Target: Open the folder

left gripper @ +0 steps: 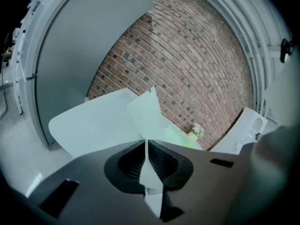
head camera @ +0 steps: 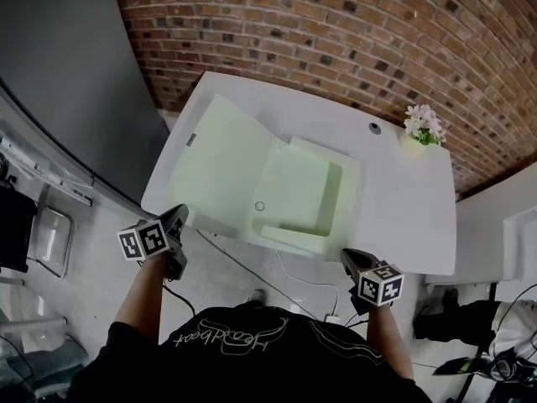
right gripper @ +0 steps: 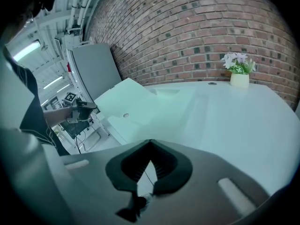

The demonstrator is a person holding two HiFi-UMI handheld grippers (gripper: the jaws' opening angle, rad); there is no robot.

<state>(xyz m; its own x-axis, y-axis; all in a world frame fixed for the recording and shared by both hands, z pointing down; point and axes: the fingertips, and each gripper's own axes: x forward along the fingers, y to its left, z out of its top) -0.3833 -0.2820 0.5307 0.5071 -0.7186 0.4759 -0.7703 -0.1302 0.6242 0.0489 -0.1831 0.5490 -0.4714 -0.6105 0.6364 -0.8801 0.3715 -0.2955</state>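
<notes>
The pale green folder (head camera: pixel 285 183) lies on the white counter (head camera: pixel 403 217) with its left cover raised and swung out toward the counter's left edge, and the inner pocket panel lies flat to the right. The left hand-held gripper (head camera: pixel 179 215) has its jaws pressed together on the near corner of that cover, and in the left gripper view the sheet rises straight from its tips. The right hand-held gripper (head camera: pixel 351 257) hangs just off the counter's near edge, jaws together with nothing between them. A small pot of flowers (head camera: pixel 422 128) stands at the far right corner against the brick wall (head camera: pixel 336 32).
</notes>
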